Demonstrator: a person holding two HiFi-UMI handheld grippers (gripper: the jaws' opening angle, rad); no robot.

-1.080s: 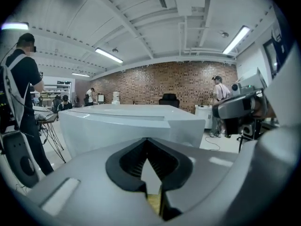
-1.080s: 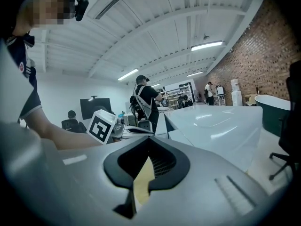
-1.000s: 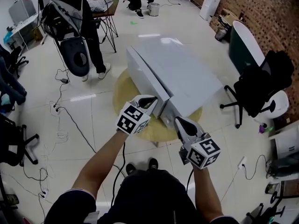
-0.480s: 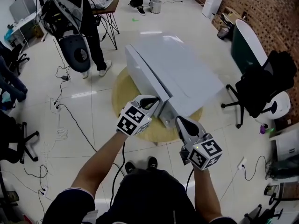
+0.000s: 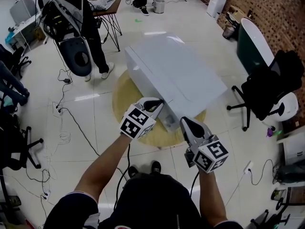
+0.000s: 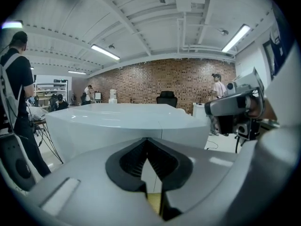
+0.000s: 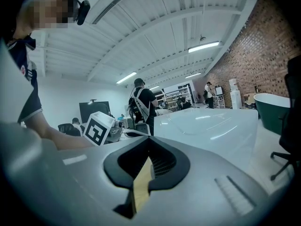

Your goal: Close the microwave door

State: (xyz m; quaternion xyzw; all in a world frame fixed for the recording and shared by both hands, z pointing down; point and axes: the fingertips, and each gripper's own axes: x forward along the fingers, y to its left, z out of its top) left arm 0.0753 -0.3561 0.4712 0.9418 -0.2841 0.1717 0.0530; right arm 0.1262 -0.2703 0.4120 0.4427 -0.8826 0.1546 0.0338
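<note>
A white microwave lies on a round wooden table. Its door faces left and sits against the body with no gap that I can see. My left gripper is shut, with its tip at the door's near end. My right gripper is also shut and hovers just off the microwave's near corner. In the left gripper view the microwave fills the middle beyond the left gripper. In the right gripper view the microwave lies to the right of the right gripper.
A person in black stands at the far left beside a folding table. A black office chair and a dark green tub are on the right. Cables trail over the tiled floor at left.
The door was ajar and has swung against the microwave's body. My left gripper followed it slightly to the right. The right gripper barely moved.
</note>
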